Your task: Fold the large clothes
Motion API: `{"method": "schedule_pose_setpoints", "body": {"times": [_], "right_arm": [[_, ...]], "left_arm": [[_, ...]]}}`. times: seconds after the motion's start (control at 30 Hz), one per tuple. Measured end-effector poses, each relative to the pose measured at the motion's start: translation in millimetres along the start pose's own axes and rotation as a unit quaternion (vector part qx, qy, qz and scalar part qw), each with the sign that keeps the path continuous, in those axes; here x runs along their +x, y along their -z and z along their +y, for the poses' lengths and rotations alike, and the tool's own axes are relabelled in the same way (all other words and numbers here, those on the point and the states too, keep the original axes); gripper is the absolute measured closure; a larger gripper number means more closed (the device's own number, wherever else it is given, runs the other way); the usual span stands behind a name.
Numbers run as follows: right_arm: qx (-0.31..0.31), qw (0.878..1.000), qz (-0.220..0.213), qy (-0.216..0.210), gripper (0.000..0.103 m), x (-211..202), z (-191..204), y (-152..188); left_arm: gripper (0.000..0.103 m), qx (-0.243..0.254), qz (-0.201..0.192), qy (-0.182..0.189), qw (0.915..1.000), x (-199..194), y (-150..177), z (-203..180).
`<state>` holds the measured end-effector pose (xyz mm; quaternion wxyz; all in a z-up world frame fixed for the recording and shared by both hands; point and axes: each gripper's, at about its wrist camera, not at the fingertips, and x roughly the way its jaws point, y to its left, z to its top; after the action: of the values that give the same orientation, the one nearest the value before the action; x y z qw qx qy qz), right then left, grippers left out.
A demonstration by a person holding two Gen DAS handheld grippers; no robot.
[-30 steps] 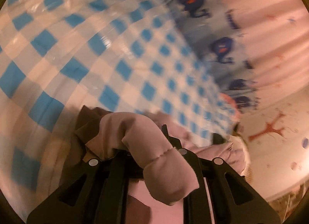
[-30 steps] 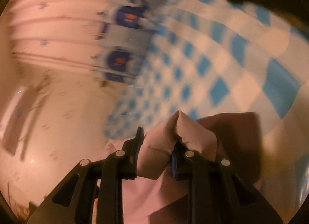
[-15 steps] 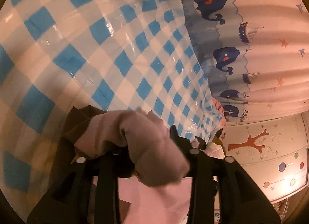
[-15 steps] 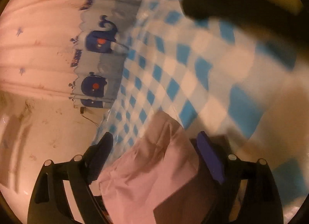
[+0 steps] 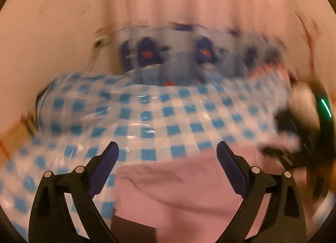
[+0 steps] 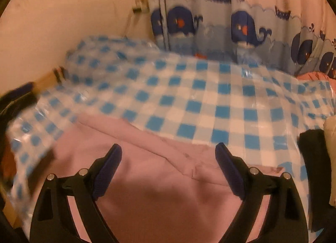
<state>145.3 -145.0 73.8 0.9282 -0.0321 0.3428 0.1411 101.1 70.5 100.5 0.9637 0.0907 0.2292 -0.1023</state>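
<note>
Basically both grippers are spread wide with nothing between the fingers: left gripper (image 5: 167, 171) and right gripper (image 6: 168, 171) each sit over the pink garment (image 6: 159, 188), which lies flat on the checked tablecloth (image 6: 210, 100) at the lower centre of both views. In the left view the garment (image 5: 178, 186) fills bottom centre to right, with a thicker folded edge running across just ahead of the fingers; the picture is motion-blurred. The right view is sharper, showing a diagonal crease from left middle down toward the right finger. The cloth looks soft, light, limp and matte, so it should drape and sag when lifted, and judging by the look it won't slip much between the pads. The plastic-looking tablecloth is shiny, so the garment may slide on it when dragged. Best grip is probably at a corner or along the folded edge, pinching all layers together, one gripper per end. The whale curtain (image 6: 241, 26) hangs at the top of the frame behind the table. A dark blurred object with a green light (image 5: 324, 106) sits at right edge of the left view; cannot tell what it is. No readable brands, labels or writing anywhere.
</note>
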Motion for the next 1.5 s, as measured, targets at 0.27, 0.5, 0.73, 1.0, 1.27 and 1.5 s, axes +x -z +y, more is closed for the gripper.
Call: {"method": "schedule_pose_setpoints", "body": {"times": [0.27, 0.5, 0.73, 1.0, 1.27, 1.5], "right_arm": [[0.044, 0.989, 0.143, 0.005, 0.007, 125, -45, 49], [0.036, 0.986, 0.165, 0.012, 0.007, 124, -44, 57], [0.048, 0.990, 0.074, 0.106, 0.007, 64, -79, 29], [0.159, 0.977, 0.123, 0.066, 0.007, 112, -140, 85], [0.092, 0.995, 0.042, 0.014, 0.007, 62, -66, 20], [0.042, 0.985, 0.165, -0.012, 0.006, 169, 6, 34]], "left_arm": [[0.013, 0.062, 0.138, -0.035, 0.9880, 120, 75, -54], [0.013, 0.125, 0.116, -0.087, 0.9814, 109, 85, -75], [0.013, 0.179, 0.014, -0.131, 0.9750, 68, 58, -100], [0.013, 0.145, 0.087, -0.069, 0.9832, 106, 75, -95], [0.013, 0.150, 0.050, -0.081, 0.9840, 57, 76, -89], [0.012, 0.001, 0.130, -0.090, 0.9874, 87, 99, -20]]}}
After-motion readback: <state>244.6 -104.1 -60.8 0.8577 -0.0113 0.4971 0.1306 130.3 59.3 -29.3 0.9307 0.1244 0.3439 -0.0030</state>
